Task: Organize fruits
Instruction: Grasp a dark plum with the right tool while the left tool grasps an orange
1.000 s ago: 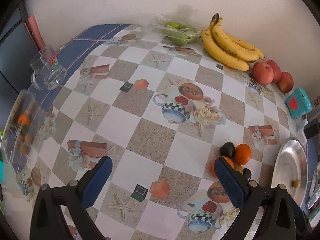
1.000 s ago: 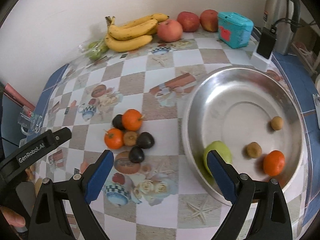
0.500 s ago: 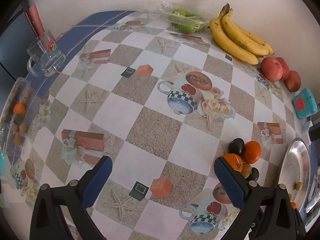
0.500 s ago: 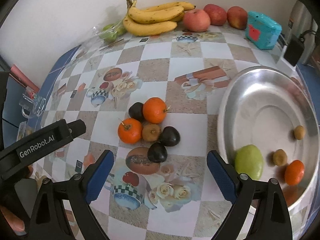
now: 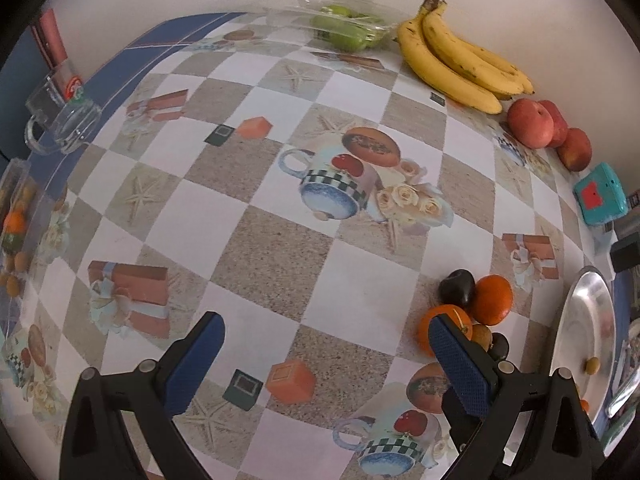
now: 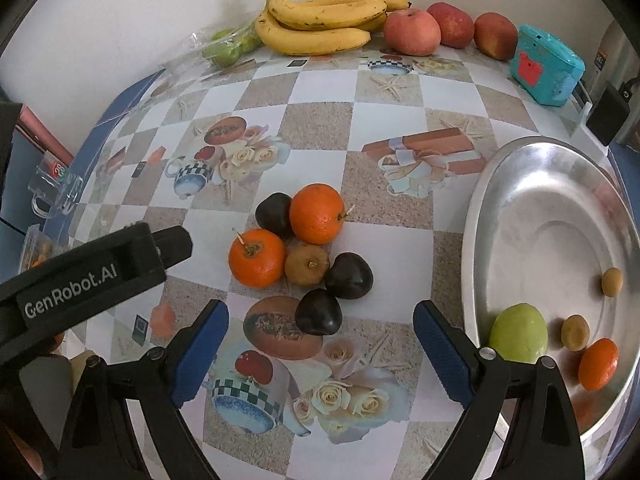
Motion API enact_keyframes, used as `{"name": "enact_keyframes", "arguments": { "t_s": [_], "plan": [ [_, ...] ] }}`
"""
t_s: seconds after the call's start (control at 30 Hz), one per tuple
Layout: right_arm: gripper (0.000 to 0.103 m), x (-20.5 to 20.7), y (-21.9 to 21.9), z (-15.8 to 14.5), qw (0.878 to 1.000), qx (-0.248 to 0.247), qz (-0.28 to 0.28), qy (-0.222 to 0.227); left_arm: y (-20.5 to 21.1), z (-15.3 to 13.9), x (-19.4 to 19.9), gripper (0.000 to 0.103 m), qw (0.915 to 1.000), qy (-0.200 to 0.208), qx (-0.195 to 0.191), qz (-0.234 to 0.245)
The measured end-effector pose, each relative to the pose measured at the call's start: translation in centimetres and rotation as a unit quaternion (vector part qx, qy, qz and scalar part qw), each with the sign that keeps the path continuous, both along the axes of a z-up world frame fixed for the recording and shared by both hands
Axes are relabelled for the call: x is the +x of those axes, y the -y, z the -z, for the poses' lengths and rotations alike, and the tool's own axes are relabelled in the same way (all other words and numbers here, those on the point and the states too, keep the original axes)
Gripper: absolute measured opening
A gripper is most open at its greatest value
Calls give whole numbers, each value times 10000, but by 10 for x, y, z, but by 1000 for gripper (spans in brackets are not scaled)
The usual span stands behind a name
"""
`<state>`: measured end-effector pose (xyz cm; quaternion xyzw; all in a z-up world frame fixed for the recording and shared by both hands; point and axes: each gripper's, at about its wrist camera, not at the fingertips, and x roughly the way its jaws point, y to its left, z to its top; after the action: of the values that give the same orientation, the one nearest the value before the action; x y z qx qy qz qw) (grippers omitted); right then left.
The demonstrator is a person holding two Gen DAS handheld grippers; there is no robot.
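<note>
the fruits [image 6: 304,256] lay in a little pile in the middle of the table [image 6: 320,120]: two oranges, three dark plums and a small brown one, all touching. the right gripper [image 6: 320,344] hung over the near side of the pile, its blue fingers [image 6: 438,350] spread wide and holding nothing. the left gripper [image 5: 326,360] was wide apart too, with nothing in it, near the pile's left side. a silver bowl [image 6: 500,200] sat at the right edge with a green fruit [image 6: 518,338], a small orange [image 6: 598,364] and two little brown fruits inside. bananas [image 6: 320,20] and apples [image 6: 412,32] lined the far edge by the wall.
</note>
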<state>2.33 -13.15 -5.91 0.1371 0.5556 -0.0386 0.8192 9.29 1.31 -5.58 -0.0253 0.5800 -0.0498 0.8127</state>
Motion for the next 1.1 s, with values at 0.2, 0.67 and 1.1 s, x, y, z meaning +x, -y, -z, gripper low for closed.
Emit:
{"name": "enact_keyframes", "arguments": {
  "t_s": [0.2, 0.67, 1.1],
  "plan": [
    [78, 2, -3, 0, 10000, -21, -81, 37, 7, 0, 2, 103, 9999, -13, -61, 151],
    [44, 5, 2, 8, 10000, 54, -4, -69, 20, 5, 7, 103, 9973, -163, -554, 453],
    [27, 2, 5, 8, 9996, 236, 94, -113, 22, 6, 8, 103, 9961, -228, -695, 493]
  ]
}}
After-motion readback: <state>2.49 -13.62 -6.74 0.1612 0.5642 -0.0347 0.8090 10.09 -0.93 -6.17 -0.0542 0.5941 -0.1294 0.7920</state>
